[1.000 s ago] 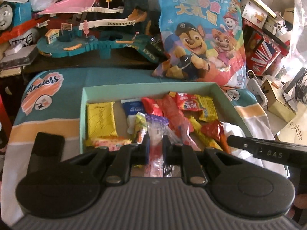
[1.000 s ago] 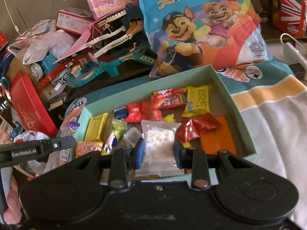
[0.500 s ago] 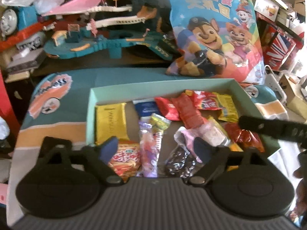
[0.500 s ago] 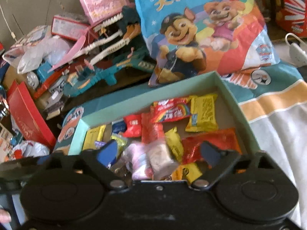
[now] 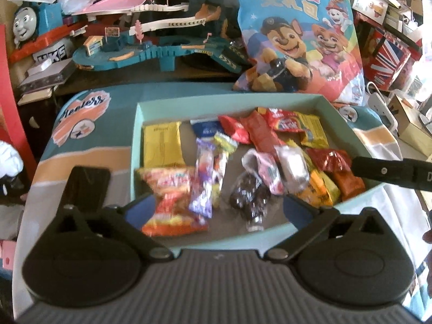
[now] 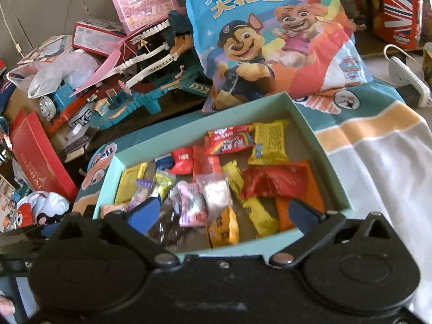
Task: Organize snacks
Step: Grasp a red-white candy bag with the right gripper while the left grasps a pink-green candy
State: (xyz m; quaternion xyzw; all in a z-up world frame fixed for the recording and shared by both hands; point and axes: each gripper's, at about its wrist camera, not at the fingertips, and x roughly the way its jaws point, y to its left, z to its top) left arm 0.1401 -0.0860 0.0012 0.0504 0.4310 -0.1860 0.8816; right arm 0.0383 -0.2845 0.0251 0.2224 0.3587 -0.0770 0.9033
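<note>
A light green box (image 5: 232, 100) sits on a teal and white cloth and holds several wrapped snacks. It also shows in the right wrist view (image 6: 307, 124). My left gripper (image 5: 218, 210) is open and empty above the box's near edge, over an orange snack bag (image 5: 170, 202) and a dark clear packet (image 5: 249, 197). My right gripper (image 6: 224, 213) is open and empty above the near edge, over a pink packet (image 6: 189, 202) and a clear white packet (image 6: 216, 191). The right gripper's finger (image 5: 388, 172) reaches into the left wrist view.
A large cartoon-dog snack bag (image 5: 294, 32) leans behind the box, also in the right wrist view (image 6: 270, 35). A teal toy track (image 5: 151, 51) and a toy train (image 5: 29, 24) lie at the back left. A red box (image 6: 35, 159) stands left. A black phone (image 5: 86, 186) lies on the cloth.
Both grippers were shut on snack packets a second ago. Both have opened, the packets now lie in the box, and both grippers have drawn back a little.
</note>
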